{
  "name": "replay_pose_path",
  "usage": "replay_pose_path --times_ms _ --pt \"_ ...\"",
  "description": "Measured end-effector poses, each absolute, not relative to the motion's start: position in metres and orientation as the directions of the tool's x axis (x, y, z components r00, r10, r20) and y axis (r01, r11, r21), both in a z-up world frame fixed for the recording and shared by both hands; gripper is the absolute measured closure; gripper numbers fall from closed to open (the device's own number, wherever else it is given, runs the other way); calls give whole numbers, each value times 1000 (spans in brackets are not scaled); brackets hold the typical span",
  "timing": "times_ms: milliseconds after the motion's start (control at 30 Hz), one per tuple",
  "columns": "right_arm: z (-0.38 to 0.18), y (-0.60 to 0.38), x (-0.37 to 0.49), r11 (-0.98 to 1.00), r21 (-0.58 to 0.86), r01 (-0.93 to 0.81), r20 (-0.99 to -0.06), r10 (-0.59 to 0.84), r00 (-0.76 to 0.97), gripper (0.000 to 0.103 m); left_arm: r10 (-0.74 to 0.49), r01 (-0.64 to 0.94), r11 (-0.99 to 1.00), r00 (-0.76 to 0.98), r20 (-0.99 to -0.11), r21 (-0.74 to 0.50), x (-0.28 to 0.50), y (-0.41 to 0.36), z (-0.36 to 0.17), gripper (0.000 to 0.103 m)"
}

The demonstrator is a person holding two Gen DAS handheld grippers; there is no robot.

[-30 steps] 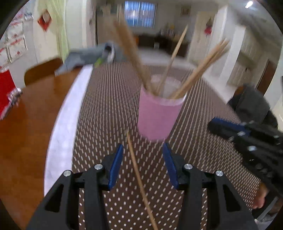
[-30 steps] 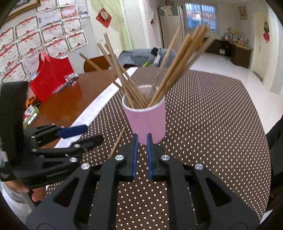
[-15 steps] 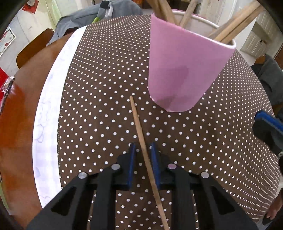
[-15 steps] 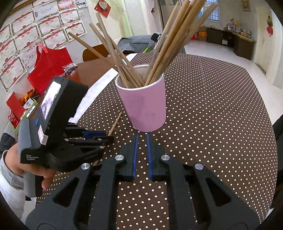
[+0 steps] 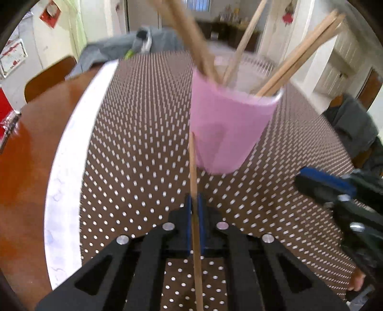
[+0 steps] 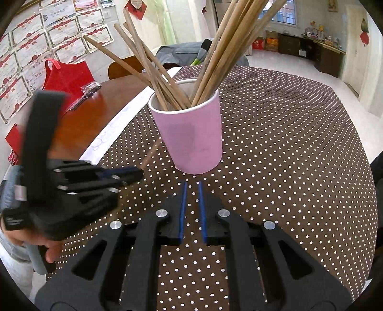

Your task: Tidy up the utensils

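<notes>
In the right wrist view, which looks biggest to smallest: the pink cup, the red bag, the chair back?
1. Pink cup
2. Red bag
3. Chair back, partly hidden

The cup sits nearest the camera, so its true size may rank differently.

Wall at left [image 6: 36, 40] covered with framed certificates. Window [image 6: 286, 13] at far end, daylight. Dark low cabinet [image 6: 311, 51] along far wall; pale tiled floor [image 6: 275, 63]. Wooden chair back [image 6: 124, 65] behind table. Red hanging ornament [image 6: 136, 7] near curtain.

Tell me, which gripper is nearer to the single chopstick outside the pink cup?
Left. The left gripper is shut on the chopstick, beside the pink cup. The right gripper sits empty before the cup, apart from it.
</notes>
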State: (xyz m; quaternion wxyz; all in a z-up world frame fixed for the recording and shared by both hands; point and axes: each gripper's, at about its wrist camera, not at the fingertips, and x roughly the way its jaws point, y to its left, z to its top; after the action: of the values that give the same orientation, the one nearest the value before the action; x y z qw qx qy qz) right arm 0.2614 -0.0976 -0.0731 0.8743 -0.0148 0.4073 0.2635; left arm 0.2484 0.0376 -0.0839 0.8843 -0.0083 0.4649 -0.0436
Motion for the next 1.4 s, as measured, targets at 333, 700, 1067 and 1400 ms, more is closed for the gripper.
replay_pose_path --times_ms 333,700,1067,1400 --pt "-63 -104 253 854 201 -480 -688 472 552 92 -174 151 984 766 -618 -91 192 34 -30 97" --pt "-43 -123 252 849 235 -474 -609 508 609 92 -208 191 973 969 -132 -131 165 12 24 97" --pt "-27 -127 276 854 238 -463 -536 513 671 92 -106 118 985 989 104 -122 198 -7 39 97" --pt "-28 -130 300 845 273 -459 -514 532 673 92 -33 62 987 982 183 -150 229 -2 39 97"
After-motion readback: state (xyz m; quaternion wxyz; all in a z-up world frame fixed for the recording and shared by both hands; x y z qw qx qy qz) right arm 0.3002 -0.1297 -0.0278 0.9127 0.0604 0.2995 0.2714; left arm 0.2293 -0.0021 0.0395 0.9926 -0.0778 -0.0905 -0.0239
